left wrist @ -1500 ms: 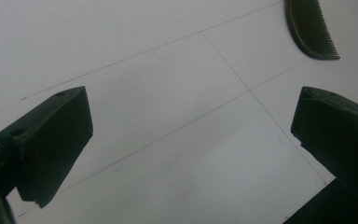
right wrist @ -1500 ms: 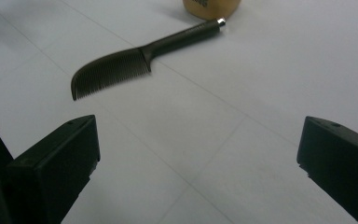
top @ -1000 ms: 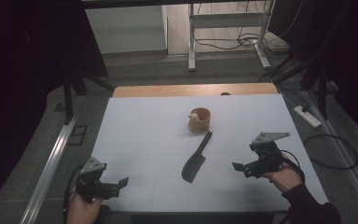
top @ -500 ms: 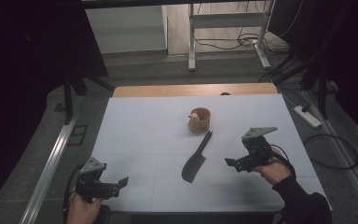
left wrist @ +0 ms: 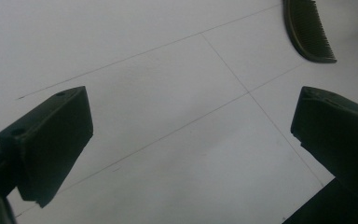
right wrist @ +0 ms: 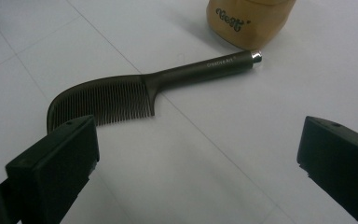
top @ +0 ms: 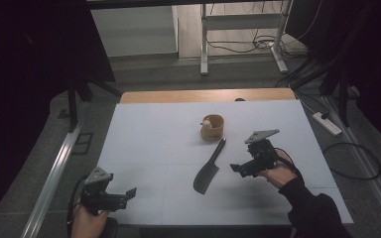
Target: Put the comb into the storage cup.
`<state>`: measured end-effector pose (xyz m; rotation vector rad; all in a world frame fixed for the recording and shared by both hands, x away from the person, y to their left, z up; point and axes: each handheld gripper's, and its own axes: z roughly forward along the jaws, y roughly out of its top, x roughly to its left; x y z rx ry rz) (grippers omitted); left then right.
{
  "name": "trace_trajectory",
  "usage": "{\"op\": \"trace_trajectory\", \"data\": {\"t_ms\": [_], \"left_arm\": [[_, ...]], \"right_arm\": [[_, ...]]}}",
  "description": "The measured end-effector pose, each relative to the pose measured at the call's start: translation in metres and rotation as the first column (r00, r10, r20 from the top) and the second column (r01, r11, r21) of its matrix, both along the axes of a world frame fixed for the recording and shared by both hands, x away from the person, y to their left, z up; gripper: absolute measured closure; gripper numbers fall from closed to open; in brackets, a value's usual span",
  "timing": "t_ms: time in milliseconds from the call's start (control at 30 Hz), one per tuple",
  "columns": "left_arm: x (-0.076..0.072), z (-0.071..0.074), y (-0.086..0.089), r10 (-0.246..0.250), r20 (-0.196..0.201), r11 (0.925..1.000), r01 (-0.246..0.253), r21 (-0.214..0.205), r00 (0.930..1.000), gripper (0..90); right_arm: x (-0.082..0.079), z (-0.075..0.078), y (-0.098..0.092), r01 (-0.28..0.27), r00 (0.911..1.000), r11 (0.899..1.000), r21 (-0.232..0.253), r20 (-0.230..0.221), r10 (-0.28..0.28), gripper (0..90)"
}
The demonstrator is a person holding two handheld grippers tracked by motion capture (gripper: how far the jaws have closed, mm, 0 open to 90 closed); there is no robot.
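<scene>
The right gripper (top: 239, 167) is held just off the right side of the comb (top: 209, 167), its jaws spread wide and empty. In the right gripper view the comb (right wrist: 135, 88) is framed between and beyond the jaws, so an approach to pick it up can be judged as the step in hand.

The comb lies flat near the middle of the tabletop (top: 144, 139), somewhat toward the near edge. Its handle is pointed at the far edge and ends just beside a small tan cup (top: 212, 127); whether the two touch cannot be told. The toothed head is turned toward the near edge, which leaves the slim handle free for a grasp.

The left gripper (top: 124, 195) is parked at the near left corner, also released and empty, well apart from the comb, presumably kept out of the way.

The tabletop is covered in white, faintly lined sheet, with a wooden strip shown at its far edge. The room is dim; a grey floor, a metal frame and loose cables are seen beyond.
</scene>
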<state>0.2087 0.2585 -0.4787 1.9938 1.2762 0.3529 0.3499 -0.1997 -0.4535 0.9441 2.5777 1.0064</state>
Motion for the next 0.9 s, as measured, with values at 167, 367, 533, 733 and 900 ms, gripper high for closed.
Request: {"op": "trace_trajectory", "data": {"t_ms": [167,367,533,733,900], "left_arm": [[0.0,0.0,0.0,0.0,0.0,1.0,0.0,-0.002,1.0,0.0],[0.0,0.0,0.0,-0.002,0.001,1.0,0.002,-0.004,1.0,0.0],[0.0,0.0,0.001,-0.003,0.001,1.0,0.003,-0.005,1.0,0.0],[0.0,0.0,0.001,-0.003,0.001,1.0,0.003,-0.005,1.0,0.0],[0.0,0.0,0.001,-0.003,0.0,1.0,0.003,-0.006,1.0,0.0]], "right_arm": [[0.009,-0.004,0.01,-0.021,0.9997,1.0,-0.007,0.008,0.021,0.0],[0.018,-0.008,0.019,-0.031,0.9995,0.999,-0.011,-0.01,0.03,0.0],[0.022,-0.011,0.024,-0.032,0.9992,0.999,-0.015,-0.022,0.032,0.0],[0.029,-0.013,0.032,-0.04,0.9987,0.999,-0.031,-0.031,0.039,0.0],[0.035,-0.015,0.039,-0.039,0.9984,0.998,-0.053,-0.042,0.036,0.0]]}}
